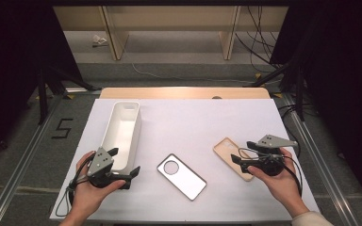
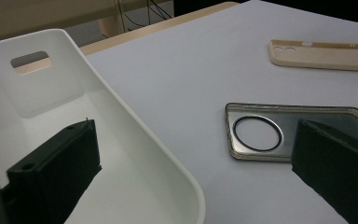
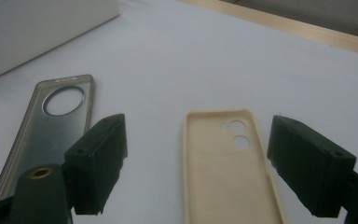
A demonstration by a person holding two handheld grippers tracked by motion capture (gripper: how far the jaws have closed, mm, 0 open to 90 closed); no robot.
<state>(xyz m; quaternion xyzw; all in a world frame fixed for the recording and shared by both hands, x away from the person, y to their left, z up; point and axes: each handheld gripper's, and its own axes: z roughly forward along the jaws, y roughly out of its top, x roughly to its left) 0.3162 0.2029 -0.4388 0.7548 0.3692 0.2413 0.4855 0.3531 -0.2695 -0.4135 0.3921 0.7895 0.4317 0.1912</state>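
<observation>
Your two open grippers hover low over the tabletop (image 1: 193,117), each near a phone case.

Your right gripper (image 3: 196,163), jaws wide and empty, straddles the beige case (image 3: 230,177) directly ahead. Your left gripper (image 2: 191,172), also open, has the white bin (image 2: 135,154) at its left jaw and the clear case (image 2: 298,133) by its right; the high view shows both hands.
</observation>
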